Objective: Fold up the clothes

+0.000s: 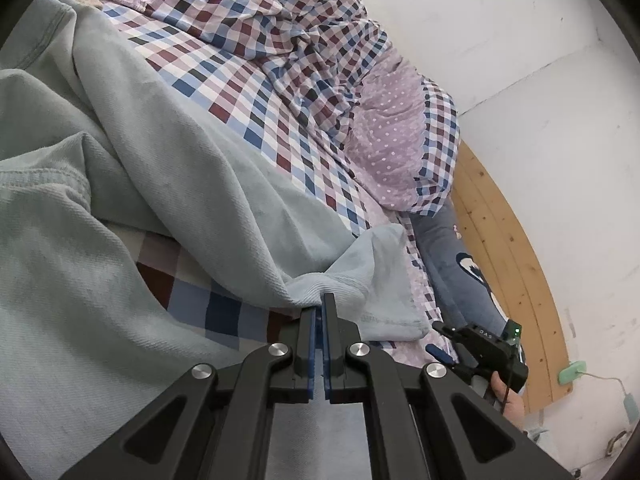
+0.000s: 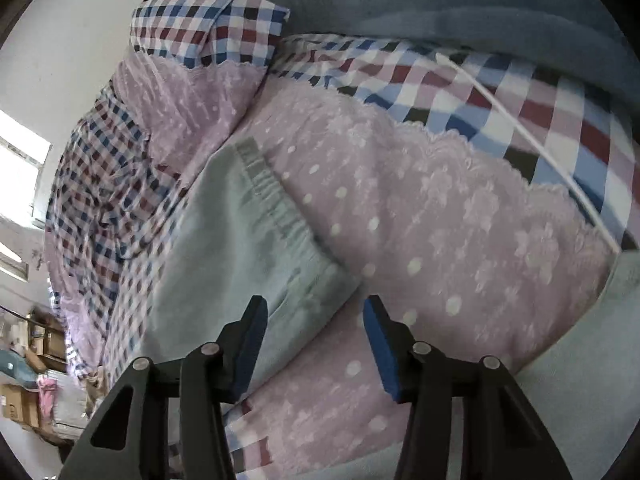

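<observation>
Pale green trousers (image 1: 132,184) lie spread over a checked bed sheet (image 1: 256,92). My left gripper (image 1: 320,300) is shut on a bunched corner of the trousers' fabric, lifted slightly off the sheet. In the right wrist view the trousers' elastic waistband (image 2: 272,192) and upper part (image 2: 224,264) rest on a lilac dotted cover (image 2: 440,240). My right gripper (image 2: 316,312) stands open just above the waistband corner, nothing between its fingers. The right gripper (image 1: 476,344) also shows at the lower right of the left wrist view, held by a hand (image 1: 510,400).
A rumpled checked quilt (image 1: 304,32) and lilac dotted pillow (image 1: 392,148) lie at the far side. A blue-grey plush cushion (image 1: 460,264) rests by the wooden headboard (image 1: 508,248). White walls (image 1: 520,40) stand behind. Boxes (image 2: 24,404) sit on the floor, left in the right wrist view.
</observation>
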{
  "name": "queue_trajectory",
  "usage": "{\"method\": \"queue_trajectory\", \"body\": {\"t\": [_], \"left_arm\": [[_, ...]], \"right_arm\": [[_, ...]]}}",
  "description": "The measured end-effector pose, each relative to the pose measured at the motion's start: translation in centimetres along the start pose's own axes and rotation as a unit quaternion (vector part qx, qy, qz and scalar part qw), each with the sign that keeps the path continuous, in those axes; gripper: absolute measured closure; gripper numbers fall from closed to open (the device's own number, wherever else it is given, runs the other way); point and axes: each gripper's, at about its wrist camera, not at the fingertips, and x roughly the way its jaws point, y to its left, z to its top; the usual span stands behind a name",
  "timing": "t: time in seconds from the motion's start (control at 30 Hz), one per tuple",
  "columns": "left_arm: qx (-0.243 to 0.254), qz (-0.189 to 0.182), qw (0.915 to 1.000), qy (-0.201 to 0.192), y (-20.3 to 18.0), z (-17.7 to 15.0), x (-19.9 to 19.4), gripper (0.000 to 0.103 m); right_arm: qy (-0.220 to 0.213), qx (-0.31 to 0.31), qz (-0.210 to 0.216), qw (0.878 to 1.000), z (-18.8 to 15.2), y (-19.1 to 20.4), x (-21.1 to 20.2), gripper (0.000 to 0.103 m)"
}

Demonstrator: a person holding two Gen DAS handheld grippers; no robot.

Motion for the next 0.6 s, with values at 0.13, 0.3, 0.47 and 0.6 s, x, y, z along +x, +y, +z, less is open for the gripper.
{"method": "queue_trajectory", "body": {"t": [0.13, 0.3, 0.47, 0.6], "left_arm": [[0.008, 0.007, 0.9999, 0.005, -0.2, -0.1, 0.2, 0.102], [0.008, 0.016, 0.9994, 0.031, 0.2, -0.2, 0.4, 0.101], [-0.02, 0.027, 0.9985, 0.044, 1.9, 0.2, -1.4, 0.08], [-0.046, 0.027, 0.9985, 0.007, 3.2, 1.5, -4.8, 0.07]], "right_arm": [[0.023, 0.007, -0.009, 1.0, 0.2, 1.0, 2.6, 0.049], [0.002, 0.008, -0.034, 0.999, 0.8, 2.0, 3.8, 0.092], [-0.091, 0.02, 0.001, 0.996, 1.4, 1.5, -1.7, 0.094], [-0.139, 0.06, 0.061, 0.987, 0.7, 0.8, -8.7, 0.095]]}}
